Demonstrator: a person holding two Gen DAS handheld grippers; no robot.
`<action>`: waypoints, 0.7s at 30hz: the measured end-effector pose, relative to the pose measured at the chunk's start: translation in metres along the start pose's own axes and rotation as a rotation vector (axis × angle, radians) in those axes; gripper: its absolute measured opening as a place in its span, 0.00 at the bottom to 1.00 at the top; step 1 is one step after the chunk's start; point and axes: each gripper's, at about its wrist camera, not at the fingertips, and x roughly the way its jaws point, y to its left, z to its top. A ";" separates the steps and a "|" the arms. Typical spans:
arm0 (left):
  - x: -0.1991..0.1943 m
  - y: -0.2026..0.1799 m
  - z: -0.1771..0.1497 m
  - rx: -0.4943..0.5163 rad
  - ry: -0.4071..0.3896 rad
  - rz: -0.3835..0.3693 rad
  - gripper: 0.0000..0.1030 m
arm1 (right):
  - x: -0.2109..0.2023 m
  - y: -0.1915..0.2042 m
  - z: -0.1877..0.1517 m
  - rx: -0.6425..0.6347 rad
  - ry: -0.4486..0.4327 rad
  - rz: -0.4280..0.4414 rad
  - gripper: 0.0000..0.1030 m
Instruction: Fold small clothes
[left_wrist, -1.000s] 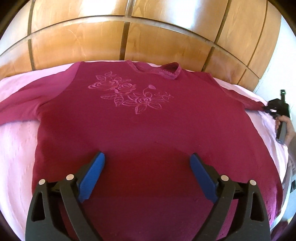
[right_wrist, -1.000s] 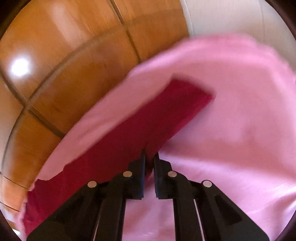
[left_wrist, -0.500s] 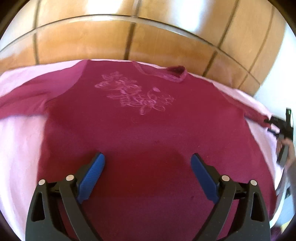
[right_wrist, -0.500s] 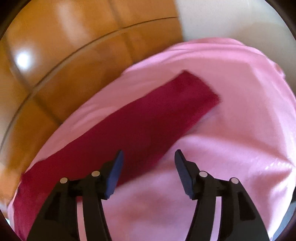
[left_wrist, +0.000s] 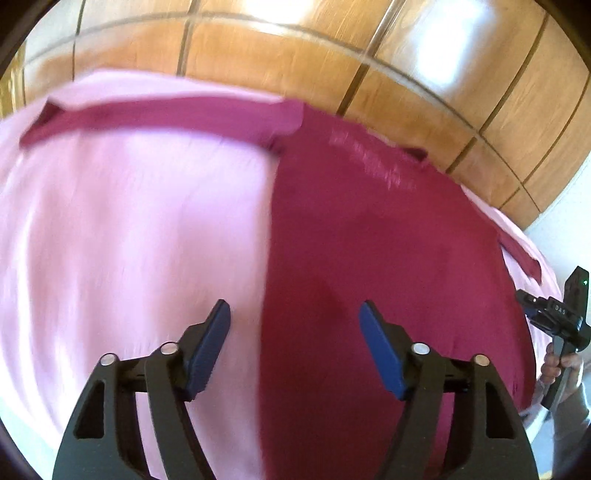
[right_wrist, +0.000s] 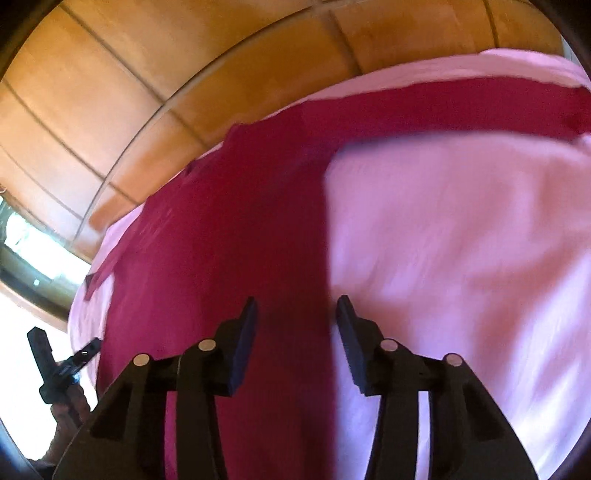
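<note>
1. Lying flat on a pink bedsheet (left_wrist: 129, 229) is the dark red sweater (left_wrist: 369, 258), its front facing up and its neckline towards a wooden panelled wall (left_wrist: 424, 85).
2. One sleeve (left_wrist: 166, 114) stretches straight out across the sheet in the left wrist view; the other sleeve (right_wrist: 461, 107) does the same in the right wrist view.
3. A pale embroidered pattern (left_wrist: 369, 158) shows on the chest, though it is too blurred to make out.
4. The left gripper (left_wrist: 295, 350) hangs over the sweater's side edge, one blue pad above the pink sheet and the other above the red cloth.
5. Its jaws stand apart and have just been closing; the sweater's edge lies below the gap, but the pads press on nothing.
6. The right gripper (right_wrist: 295, 339) hangs over the opposite side edge, its left finger above the red cloth and its right finger above the sheet.
7. Its jaws also stand apart with nothing pinched; they have just been narrowing after first spreading wide.
8. Each camera catches the other gripper at the far side of the sweater, held in a person's hand (left_wrist: 561, 363), the other hand (right_wrist: 70, 410) partly hidden at the frame's edge.
9. Both pictures are smeared with motion blur.
</note>
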 end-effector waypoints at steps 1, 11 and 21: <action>-0.002 0.003 -0.006 0.002 0.004 0.000 0.58 | -0.001 0.003 -0.006 -0.012 0.009 -0.006 0.35; -0.025 0.013 -0.019 0.017 0.012 -0.052 0.02 | -0.024 0.021 -0.030 -0.148 0.019 -0.132 0.09; -0.038 0.040 -0.004 -0.106 -0.060 -0.045 0.49 | -0.032 0.029 -0.023 -0.166 -0.076 -0.233 0.58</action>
